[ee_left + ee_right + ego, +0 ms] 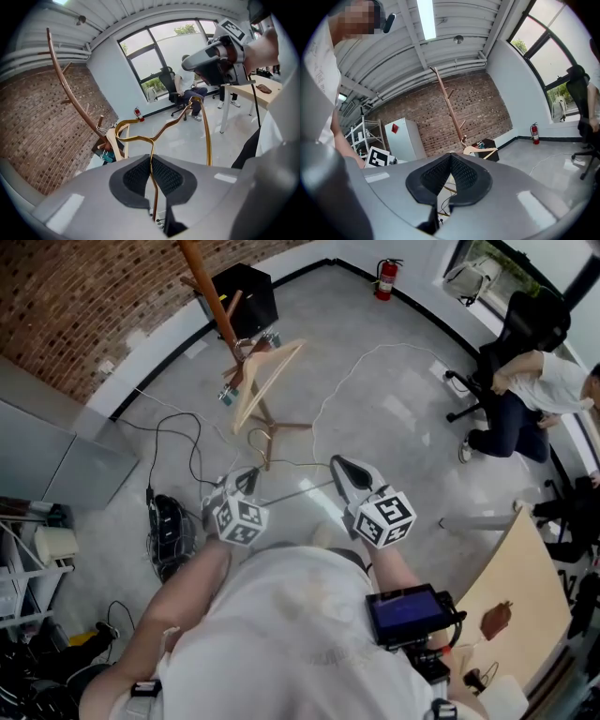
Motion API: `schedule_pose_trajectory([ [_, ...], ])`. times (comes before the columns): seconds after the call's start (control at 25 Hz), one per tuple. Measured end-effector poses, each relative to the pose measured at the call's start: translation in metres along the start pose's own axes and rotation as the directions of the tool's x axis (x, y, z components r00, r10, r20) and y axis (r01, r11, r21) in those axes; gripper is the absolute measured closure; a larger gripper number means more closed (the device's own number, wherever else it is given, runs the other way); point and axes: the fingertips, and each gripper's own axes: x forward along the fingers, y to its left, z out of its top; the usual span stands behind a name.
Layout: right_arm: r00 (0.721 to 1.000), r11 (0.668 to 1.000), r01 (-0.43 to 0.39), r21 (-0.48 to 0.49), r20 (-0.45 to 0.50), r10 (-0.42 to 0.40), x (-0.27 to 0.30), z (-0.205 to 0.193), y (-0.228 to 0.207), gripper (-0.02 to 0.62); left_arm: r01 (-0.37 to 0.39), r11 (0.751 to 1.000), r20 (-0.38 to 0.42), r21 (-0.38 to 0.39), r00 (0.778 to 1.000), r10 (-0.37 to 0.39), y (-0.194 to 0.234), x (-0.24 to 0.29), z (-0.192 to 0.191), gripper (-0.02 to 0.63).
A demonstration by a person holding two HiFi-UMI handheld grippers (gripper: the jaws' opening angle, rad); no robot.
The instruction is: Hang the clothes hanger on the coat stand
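Hold firm with the left gripper [151, 158], clamped on the thin gold hanger [140, 138] where the wire rises between the pads toward the hook. Lean less on the right gripper [450, 157]: pressed shut as well, with gold wire glimpsed just under the pads, yet impossible to say whether pinching it. Treat this as the carry-in, judging by the hanger held low in front of the body, well apart from the stand [214, 306]. Expect so slim a wire to swivel in the pinch, so move smoothly and avoid jerks. Step closer with an eye on the cables [193, 442] across the floor. Turn the hook's open side toward the stand, raise it above a free peg, then lower onto it. Steer clear of the wooden hanger [267, 371] hanging low on the stand. Let go only once seated.
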Motion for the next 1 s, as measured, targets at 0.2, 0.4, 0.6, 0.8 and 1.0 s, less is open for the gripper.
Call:
schedule_pose_trajectory([
  [0.2, 0.997, 0.997, -0.078, -0.012, 0.003, 0.078, 0.032, 0.024, -0.019, 0.581, -0.073, 0.997, -0.003, -0.019, 0.997, 0.073, 0.028, 0.011, 0.021, 0.591],
  [0.4, 0.992, 0.992, -0.123, -0.022, -0.019, 0.123, 0.042, 0.038, -0.034, 0.581, -0.111, 0.993, -0.01, -0.051, 0.994, 0.11, 0.032, 0.021, 0.038, 0.591],
  [0.6, 0.988, 0.988, -0.153, -0.009, -0.009, 0.153, 0.06, 0.05, -0.046, 0.581, -0.147, 0.988, -0.016, -0.038, 0.989, 0.146, 0.047, 0.028, 0.048, 0.591],
  [0.8, 0.988, 0.988, -0.154, 0.016, -0.029, 0.155, 0.073, 0.039, -0.064, 0.581, -0.154, 0.988, -0.013, -0.007, 0.988, 0.154, 0.051, 0.047, 0.055, 0.591],
  [1.0, 0.986, 0.987, -0.162, 0.02, -0.046, 0.163, 0.096, 0.046, -0.071, 0.581, -0.167, 0.986, 0.004, 0.002, 0.986, 0.167, 0.076, 0.065, 0.066, 0.591],
])
